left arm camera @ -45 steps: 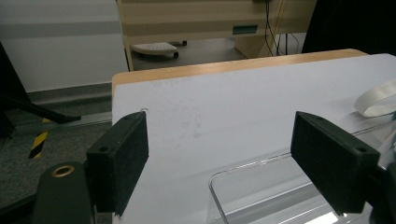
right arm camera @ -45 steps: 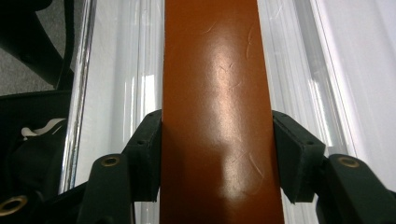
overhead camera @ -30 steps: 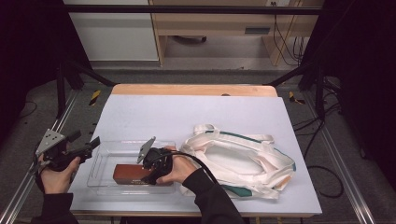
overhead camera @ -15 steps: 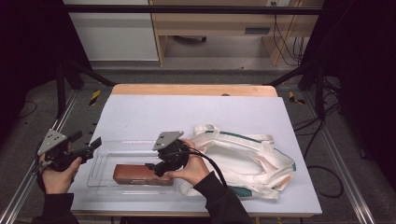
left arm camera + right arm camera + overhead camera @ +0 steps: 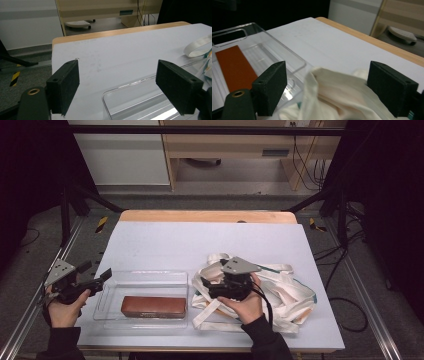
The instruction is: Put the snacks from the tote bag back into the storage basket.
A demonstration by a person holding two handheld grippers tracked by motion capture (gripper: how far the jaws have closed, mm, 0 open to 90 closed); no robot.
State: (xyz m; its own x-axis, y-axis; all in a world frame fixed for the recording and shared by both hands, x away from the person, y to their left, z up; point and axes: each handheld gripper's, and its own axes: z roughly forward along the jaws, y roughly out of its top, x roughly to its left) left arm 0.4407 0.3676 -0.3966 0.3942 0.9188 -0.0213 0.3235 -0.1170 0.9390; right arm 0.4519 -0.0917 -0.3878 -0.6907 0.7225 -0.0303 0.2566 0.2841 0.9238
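Right tongs sit over the cream tote bag at about 4 o'clock on the table, jaws spread as wide as they go and just been opening; a fold of the bag's cloth rises between them in the right gripper view, but the pads aren't pressing on it (so nothing is actually gripped). The brown case lies flat inside the clear tray at roughly 7 o'clock, just beside the bag. Left tongs hang off the table's 8 o'clock edge, wide open too and empty, pointing at the tray's near corner.
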